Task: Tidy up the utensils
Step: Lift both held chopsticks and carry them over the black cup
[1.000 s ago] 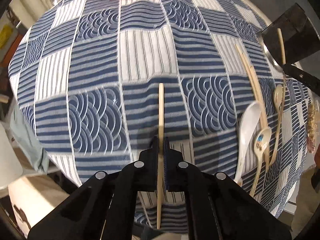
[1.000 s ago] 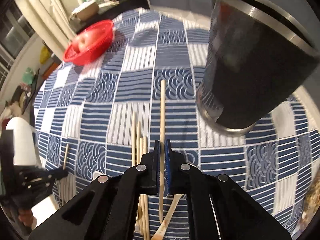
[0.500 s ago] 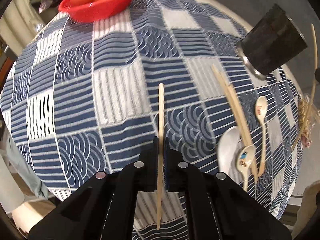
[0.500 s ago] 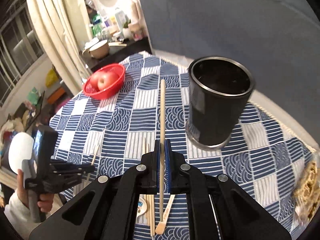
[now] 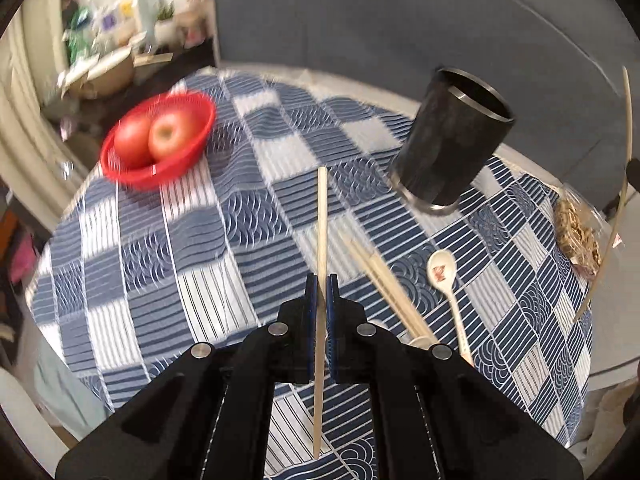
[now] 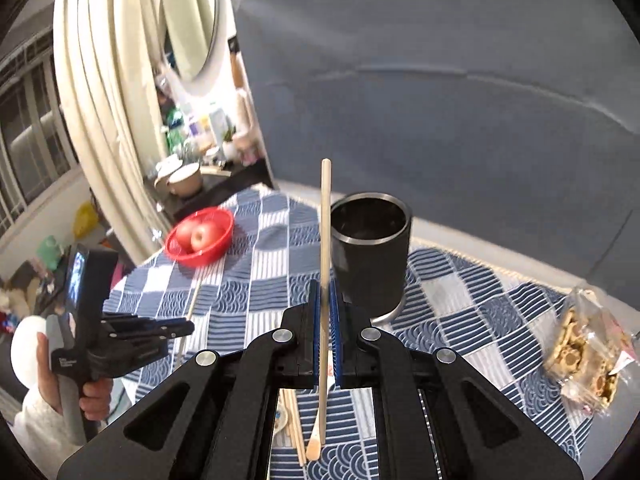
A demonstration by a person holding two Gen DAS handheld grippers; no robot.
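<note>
My left gripper (image 5: pixel 321 292) is shut on a wooden chopstick (image 5: pixel 322 208), lifted above the blue checked tablecloth (image 5: pixel 248 220). My right gripper (image 6: pixel 326 300) is shut on a long wooden stick (image 6: pixel 325 216) whose tip stands just left of the black cup (image 6: pixel 372 256), above its rim in the picture. The black cup (image 5: pixel 452 144) stands upright and looks empty. Loose chopsticks (image 5: pixel 384 280) and a ceramic spoon (image 5: pixel 444 276) lie on the cloth. In the right wrist view the left gripper (image 6: pixel 176 328) shows at the left, held by a person's hand (image 6: pixel 94 400).
A red basket (image 6: pixel 216 252) with apples sits at the table's far left. A clear bag of snacks (image 6: pixel 588 348) lies near the right edge. A grey sofa back (image 6: pixel 440 100) rises behind the table. Shelves and curtains stand further left.
Both grippers have risen and tipped upward, each keeping its stick. The right gripper has pulled back from the cup, so the whole cup and the room behind now show.
</note>
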